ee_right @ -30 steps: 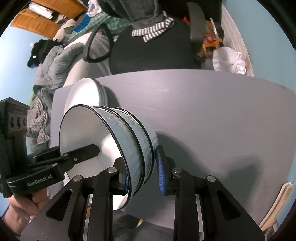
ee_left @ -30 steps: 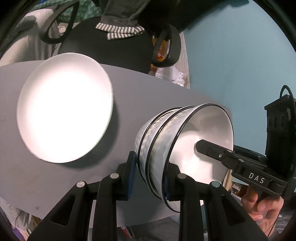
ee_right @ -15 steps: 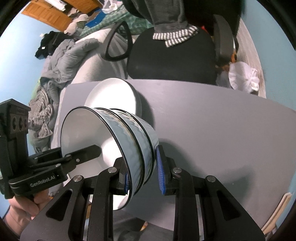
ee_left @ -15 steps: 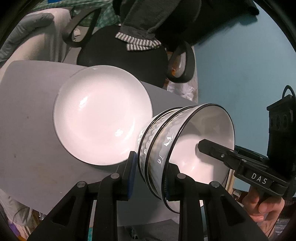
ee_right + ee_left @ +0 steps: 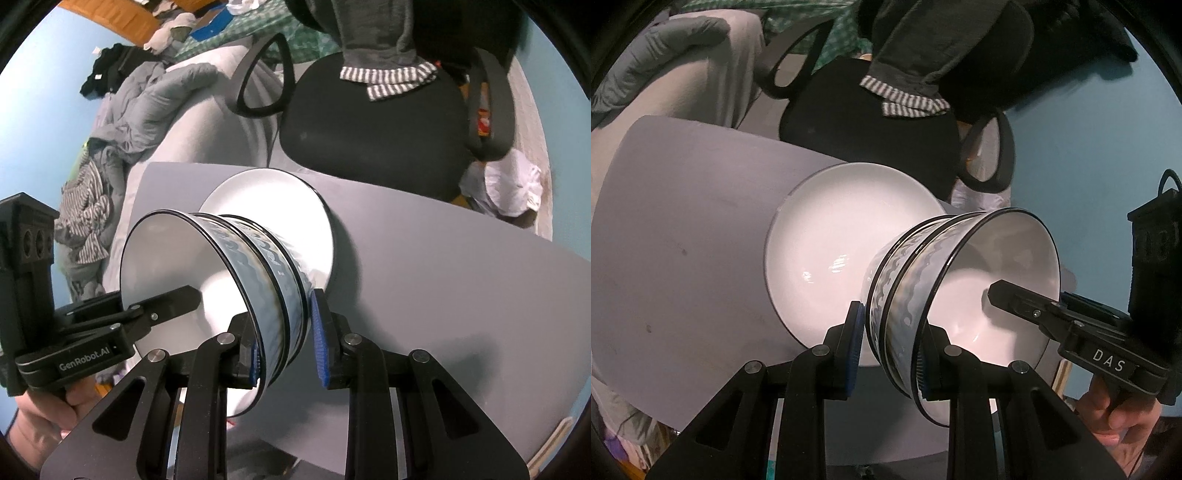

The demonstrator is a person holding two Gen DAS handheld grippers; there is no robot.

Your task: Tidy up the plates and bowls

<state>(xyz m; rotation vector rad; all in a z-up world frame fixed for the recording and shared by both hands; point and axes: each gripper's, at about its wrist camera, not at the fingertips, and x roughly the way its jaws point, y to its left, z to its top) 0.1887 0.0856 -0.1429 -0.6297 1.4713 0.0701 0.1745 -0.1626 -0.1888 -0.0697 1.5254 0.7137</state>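
A stack of three nested bowls (image 5: 912,291), white inside with blue wave pattern and black rims, is held in the air by both grippers. My left gripper (image 5: 890,350) is shut on its rim on one side. My right gripper (image 5: 286,343) is shut on the opposite rim (image 5: 269,295). The stack hangs over a white plate stack (image 5: 831,251) that lies on the grey table (image 5: 683,240). In the right wrist view the plates (image 5: 280,206) show behind the bowls. Whether the bowls touch the plates I cannot tell.
A black office chair (image 5: 373,122) with a grey garment draped on it stands behind the table's far edge. A bed with grey bedding (image 5: 147,99) lies at the far left. A white bag (image 5: 513,188) lies on the floor at the right, by the blue wall.
Both grippers have carried the bowl stack toward the white plates; the plates have shifted from the left of the bowls to directly behind and under them.
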